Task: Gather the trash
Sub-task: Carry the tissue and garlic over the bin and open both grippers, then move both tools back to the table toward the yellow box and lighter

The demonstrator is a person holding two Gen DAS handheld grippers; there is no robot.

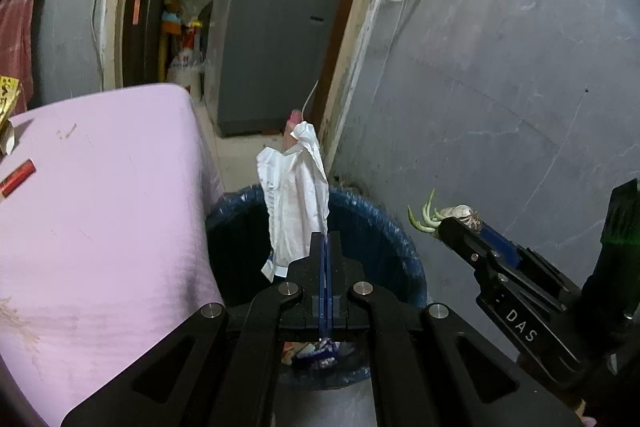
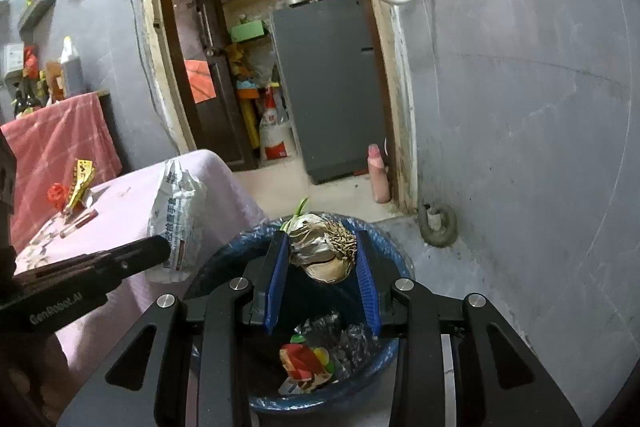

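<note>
My left gripper (image 1: 325, 237) is shut on a crumpled white wrapper (image 1: 294, 203), which stands up from the pads above the blue-lined trash bin (image 1: 394, 243). In the right wrist view that wrapper (image 2: 178, 223) hangs at the tip of the left gripper (image 2: 160, 247), beside the bin's left rim. My right gripper (image 2: 322, 253) is shut on a sprouted garlic bulb (image 2: 322, 251), held over the bin (image 2: 384, 359). From the left wrist view the garlic (image 1: 460, 215) shows green shoots at the right gripper's tip (image 1: 452, 227). Colourful wrappers (image 2: 306, 363) lie inside the bin.
A table with a pink cloth (image 1: 100, 211) stands left of the bin, holding a red tube (image 1: 16, 179) and a yellow wrapper (image 2: 80, 179). A grey wall (image 1: 500, 87) rises on the right. Behind is a doorway with a grey appliance (image 2: 328, 87) and a pink bottle (image 2: 378, 175).
</note>
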